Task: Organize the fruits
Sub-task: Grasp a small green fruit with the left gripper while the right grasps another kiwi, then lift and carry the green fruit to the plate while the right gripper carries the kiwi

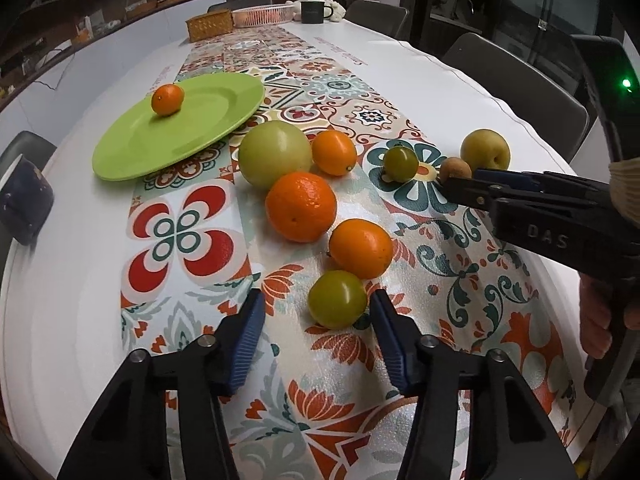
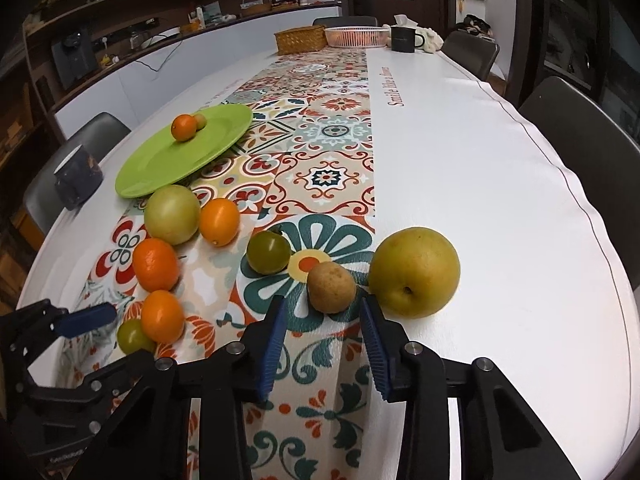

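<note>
My left gripper (image 1: pixel 316 324) has its fingers spread, and a small green tomato (image 1: pixel 337 299) sits on the patterned runner (image 1: pixel 192 240) just ahead of the tips, nearer the right finger; I can't tell whether they touch. My right gripper (image 2: pixel 322 328) is spread too, with the brown kiwi (image 2: pixel 331 287) just past its tips and the yellow pear (image 2: pixel 414 272) beside it at 2 o'clock.

The right wrist view gives me something the left one hides: on the green plate (image 2: pixel 160 172) at 10 o'clock, a small greenish fruit (image 2: pixel 200 121) sits behind the little orange (image 2: pixel 184 128). From the left wrist I see only the orange on that plate.

The left view shows the big orange (image 1: pixel 301 207) and pale green apple (image 1: pixel 275 154) touching at 12 o'clock, plus the person's hand (image 1: pixel 600 316) on the right gripper's grip.
</note>
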`<state>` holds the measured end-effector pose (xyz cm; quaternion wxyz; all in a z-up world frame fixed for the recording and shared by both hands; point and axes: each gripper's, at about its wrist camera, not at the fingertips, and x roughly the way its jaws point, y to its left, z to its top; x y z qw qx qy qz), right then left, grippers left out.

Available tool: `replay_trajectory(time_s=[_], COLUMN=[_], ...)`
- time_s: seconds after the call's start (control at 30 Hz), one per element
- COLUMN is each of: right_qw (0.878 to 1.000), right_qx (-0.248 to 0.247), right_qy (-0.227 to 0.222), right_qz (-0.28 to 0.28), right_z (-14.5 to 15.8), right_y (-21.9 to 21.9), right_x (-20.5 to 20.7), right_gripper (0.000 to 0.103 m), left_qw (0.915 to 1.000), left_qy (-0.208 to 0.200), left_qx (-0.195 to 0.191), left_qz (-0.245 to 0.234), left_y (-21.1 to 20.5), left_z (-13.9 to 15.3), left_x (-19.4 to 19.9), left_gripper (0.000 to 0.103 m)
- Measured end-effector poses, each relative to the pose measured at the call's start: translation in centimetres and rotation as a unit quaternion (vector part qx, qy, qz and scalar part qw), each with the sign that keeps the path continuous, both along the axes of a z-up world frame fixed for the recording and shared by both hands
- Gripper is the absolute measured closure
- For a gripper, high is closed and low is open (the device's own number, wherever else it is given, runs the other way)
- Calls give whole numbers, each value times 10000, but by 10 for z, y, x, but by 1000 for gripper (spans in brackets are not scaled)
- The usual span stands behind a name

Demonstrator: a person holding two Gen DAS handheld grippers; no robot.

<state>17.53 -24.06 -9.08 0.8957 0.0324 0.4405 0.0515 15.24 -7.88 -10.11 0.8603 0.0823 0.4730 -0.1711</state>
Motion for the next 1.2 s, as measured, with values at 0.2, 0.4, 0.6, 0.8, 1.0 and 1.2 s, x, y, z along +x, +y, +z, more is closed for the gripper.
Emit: replay_trajectory(time_s=[0.2,0.4,0.6,0.8,1.0,1.2], right_qw=[10000,9998,9997,9994,9988,9981], right_qx=[-65,-193,-229,-196,-135,-55], right_qy=[2,20,-29,-143,-186,-277], right_qz=[-21,15,85,242,428,554], right_z=[-3,-9,-5,5,12,23], right_y=[3,6,10,20,32,40], right_x=[9,11,2,-17,-33,-43], right_gripper=[66,72,73,73,73,73], left_qw=[9999,9997,9995,9994,9993,9985], left_qy=[62,92,83,28,-75,-285], left_qx=[-111,-204,-281,-321,-356,-438], left_qz=[0,19,72,95,115,144], left_y=[0,2,4,7,9,13], left_z=[-1,-1,2,5,14,29], left_x=[3,5,4,1,-4,-11], left_gripper=[69,74,74,74,74,74])
